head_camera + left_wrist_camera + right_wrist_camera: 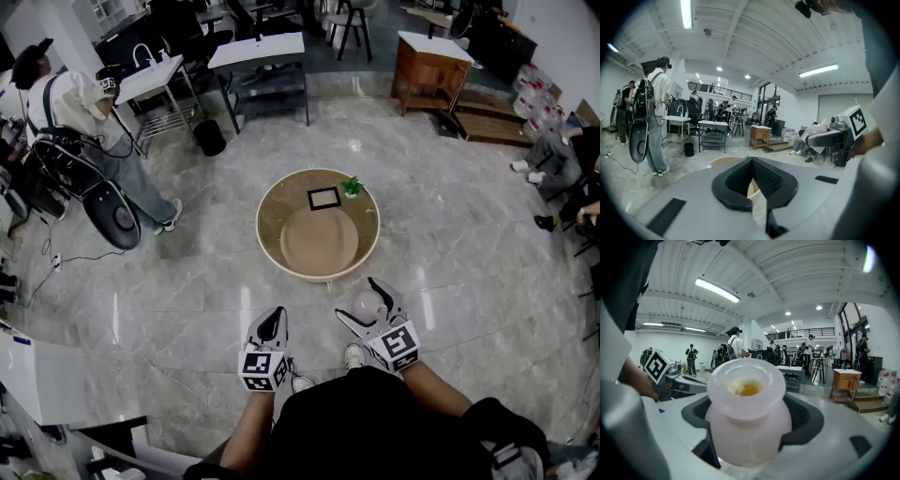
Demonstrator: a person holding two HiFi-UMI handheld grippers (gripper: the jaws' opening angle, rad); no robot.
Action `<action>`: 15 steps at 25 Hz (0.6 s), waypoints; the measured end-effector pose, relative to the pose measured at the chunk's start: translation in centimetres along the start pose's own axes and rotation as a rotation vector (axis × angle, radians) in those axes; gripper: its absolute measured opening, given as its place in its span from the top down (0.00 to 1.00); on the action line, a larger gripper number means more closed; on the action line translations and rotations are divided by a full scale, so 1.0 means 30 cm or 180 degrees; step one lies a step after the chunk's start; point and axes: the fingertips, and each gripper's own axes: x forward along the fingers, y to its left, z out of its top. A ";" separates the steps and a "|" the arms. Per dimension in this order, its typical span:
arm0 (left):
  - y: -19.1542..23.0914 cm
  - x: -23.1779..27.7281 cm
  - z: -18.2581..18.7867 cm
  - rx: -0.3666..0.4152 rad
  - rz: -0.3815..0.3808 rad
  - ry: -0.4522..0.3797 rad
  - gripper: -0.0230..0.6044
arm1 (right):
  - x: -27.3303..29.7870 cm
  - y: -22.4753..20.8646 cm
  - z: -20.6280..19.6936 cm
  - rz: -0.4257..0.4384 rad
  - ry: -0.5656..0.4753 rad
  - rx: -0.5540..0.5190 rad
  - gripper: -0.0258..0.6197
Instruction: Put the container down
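The container (363, 302) is a translucent white jar with a wide mouth and something yellowish inside; it fills the right gripper view (748, 418). My right gripper (367, 309) is shut on it, the dark pads (806, 420) pressing its sides, held in the air just short of the round table (270, 217). My left gripper (272, 322) hangs beside it to the left, jaws together with nothing between them (753, 164). Both grippers sit above the marble floor, near my body.
On the round wooden table lie a black frame (324, 198) and a small green plant (352, 187). A person with a backpack (94, 117) stands at far left. White tables (258, 49), a black bin (209, 137) and a wooden cabinet (429, 70) line the back.
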 end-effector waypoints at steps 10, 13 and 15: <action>0.027 -0.002 0.000 0.0172 -0.0011 0.0021 0.98 | 0.020 0.008 0.018 -0.0060 -0.0059 -0.0006 0.32; 0.024 -0.008 -0.011 0.0157 -0.0045 0.0048 0.98 | 0.023 0.018 0.020 -0.0067 -0.0058 0.0018 0.32; 0.027 -0.017 -0.017 0.0150 -0.0064 0.0057 0.98 | 0.023 0.027 0.026 -0.0062 -0.0086 0.0052 0.32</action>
